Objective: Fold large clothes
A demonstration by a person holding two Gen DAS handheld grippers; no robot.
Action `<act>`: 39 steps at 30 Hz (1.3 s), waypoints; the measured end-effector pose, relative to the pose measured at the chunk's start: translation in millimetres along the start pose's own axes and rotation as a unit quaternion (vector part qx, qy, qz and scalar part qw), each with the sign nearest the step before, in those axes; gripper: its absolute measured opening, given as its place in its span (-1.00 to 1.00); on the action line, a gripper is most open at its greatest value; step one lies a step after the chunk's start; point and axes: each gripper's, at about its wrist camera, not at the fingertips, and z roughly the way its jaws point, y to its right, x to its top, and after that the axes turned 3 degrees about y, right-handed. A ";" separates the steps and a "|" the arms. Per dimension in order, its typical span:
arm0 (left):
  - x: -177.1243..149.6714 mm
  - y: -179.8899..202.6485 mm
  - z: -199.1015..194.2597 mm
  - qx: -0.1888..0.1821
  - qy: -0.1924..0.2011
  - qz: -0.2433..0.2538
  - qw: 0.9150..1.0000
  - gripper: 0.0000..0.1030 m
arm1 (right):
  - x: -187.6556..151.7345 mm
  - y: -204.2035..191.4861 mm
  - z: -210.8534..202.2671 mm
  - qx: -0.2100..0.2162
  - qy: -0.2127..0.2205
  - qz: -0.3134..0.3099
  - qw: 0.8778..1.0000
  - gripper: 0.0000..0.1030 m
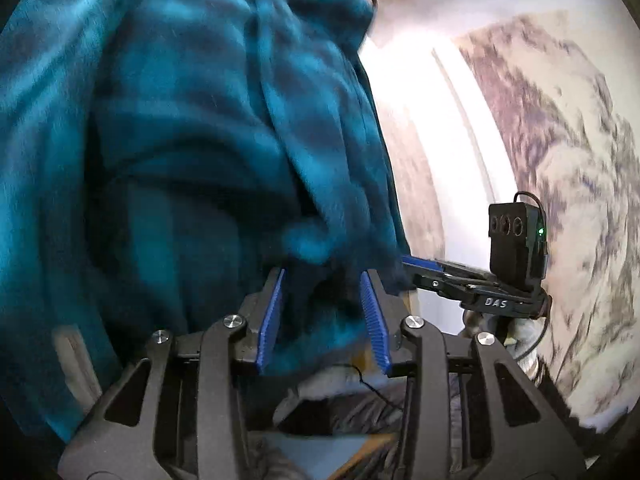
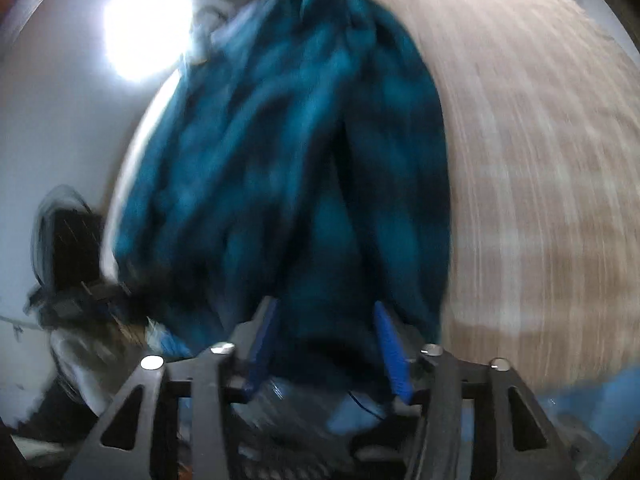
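A large teal and dark blue plaid fleece garment (image 1: 180,140) hangs in the air and fills most of the left wrist view. It also fills the middle of the right wrist view (image 2: 288,168). My left gripper (image 1: 322,276) has a thick bunch of the fabric between its blue pads. My right gripper (image 2: 324,308) likewise has a bunch of the garment between its pads. The right gripper also shows in the left wrist view (image 1: 424,264), close beside the left one, its fingertips buried in the fabric. Both views are motion-blurred.
A patterned grey and cream rug (image 1: 560,160) lies to the right in the left wrist view. A pale wood-grain surface (image 2: 540,160) lies at right in the right wrist view. A bright light (image 2: 146,26) and white wall are at left. Dark clutter (image 2: 72,272) sits low left.
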 end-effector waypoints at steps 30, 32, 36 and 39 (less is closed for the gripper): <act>11.7 27.5 -21.3 0.084 0.062 0.067 0.992 0.19 | -54.9 -5.6 -51.6 -0.051 0.039 -0.247 0.967 -0.89; 14.6 25.3 -8.8 0.083 0.049 0.069 0.993 0.19 | -66.5 -7.0 -36.2 -0.103 0.001 -0.278 0.955 -0.83; 17.0 17.6 9.8 0.084 0.032 0.061 0.994 0.18 | -60.5 -2.7 -54.6 -0.072 0.033 -0.245 0.966 -0.22; 14.9 15.2 16.5 0.085 0.028 0.064 0.994 -0.33 | -39.9 -2.6 -72.1 0.000 0.072 -0.198 0.978 -0.05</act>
